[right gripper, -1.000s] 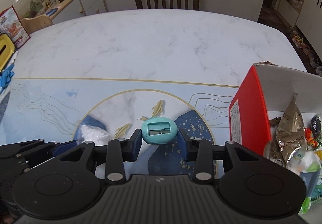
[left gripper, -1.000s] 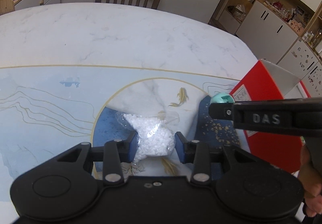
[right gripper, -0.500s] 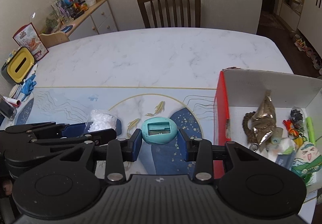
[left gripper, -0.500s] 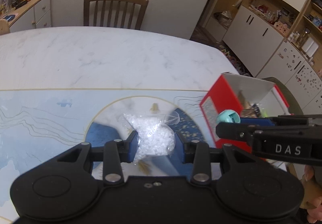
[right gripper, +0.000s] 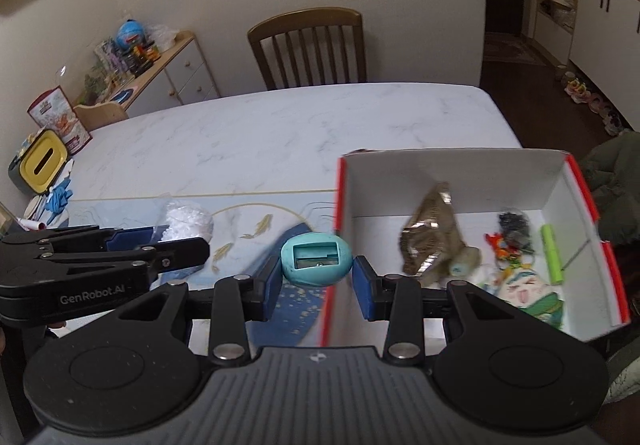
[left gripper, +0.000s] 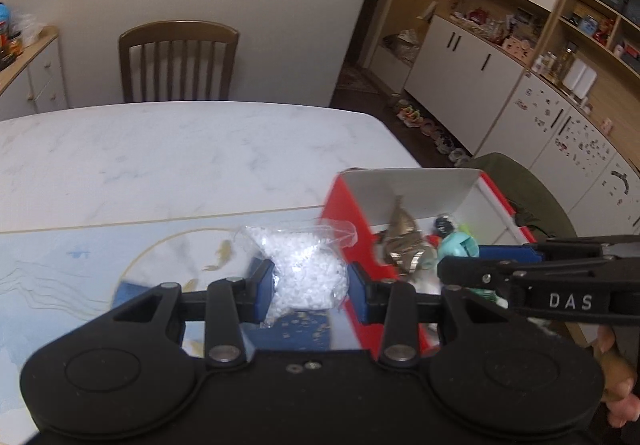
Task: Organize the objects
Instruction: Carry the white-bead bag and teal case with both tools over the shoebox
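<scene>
**Two grippers, two loads, one box to the right**

The right gripper point(right gripper: 317, 279) is clamped on a teal egg-shaped plastic pencil sharpener point(right gripper: 316, 259), its blue pads pressed to either end, so the egg's long axis runs across the gripper. It hangs above the near-left wall of an open red cardboard box with a white interior point(right gripper: 448, 169). The left gripper point(left gripper: 310, 287) is closed on a clear plastic bag of small white beads point(left gripper: 306, 271), carried in the air with its loose neck trailing toward the box. Seen from the left wrist, the box lies ahead and to the right of the bag, so the right gripper looks the nearer of the two and probably releases first. Inside the box lie a crumpled bronze foil packet point(right gripper: 430, 235), a green marker point(right gripper: 552, 255) and assorted small toys. Below spreads a pale blue mat printed with gold fish point(right gripper: 256, 229) on the white marble bench point(right gripper: 280, 133); a wooden slat-back chair point(right gripper: 310, 45) stands at its far side.
</scene>
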{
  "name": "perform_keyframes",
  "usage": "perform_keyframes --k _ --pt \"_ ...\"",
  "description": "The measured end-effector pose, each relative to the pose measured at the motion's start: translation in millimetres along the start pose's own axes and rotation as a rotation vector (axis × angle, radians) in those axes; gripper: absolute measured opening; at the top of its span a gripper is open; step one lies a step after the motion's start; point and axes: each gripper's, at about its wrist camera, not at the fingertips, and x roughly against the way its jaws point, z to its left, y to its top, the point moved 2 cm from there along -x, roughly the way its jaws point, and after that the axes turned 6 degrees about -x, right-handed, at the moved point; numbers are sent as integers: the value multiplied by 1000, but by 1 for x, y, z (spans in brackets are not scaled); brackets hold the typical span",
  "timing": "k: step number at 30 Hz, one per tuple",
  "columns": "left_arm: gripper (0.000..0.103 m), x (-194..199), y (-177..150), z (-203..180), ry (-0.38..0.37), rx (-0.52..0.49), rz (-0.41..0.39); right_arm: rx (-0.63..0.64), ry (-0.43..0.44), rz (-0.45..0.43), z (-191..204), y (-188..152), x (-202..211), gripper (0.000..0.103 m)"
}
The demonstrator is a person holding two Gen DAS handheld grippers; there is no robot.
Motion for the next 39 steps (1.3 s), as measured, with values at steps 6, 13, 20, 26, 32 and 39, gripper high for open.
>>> perform_keyframes --k 6,13,20,26,32,39 --pt "37 -11 5 -32 -10 -23 5 -15 -35 -13 -39 1 13 37" --pt "37 -29 5 -65 -24 -36 26 -29 -72 -19 -82 -3 21 37" --pt "37 -58 15 -93 -30 -35 47 -22 -115 -29 -122 -7 23 37" --pt "37 -85 30 -115 -52 -49 70 -9 -141 -22 -148 -2 12 38" --pt "37 -121 42 -137 -78 -92 113 5 -152 -4 -165 7 -11 38" --pt "37 -162 52 -142 -50 -104 157 38 -156 28 -173 21 -44 38"
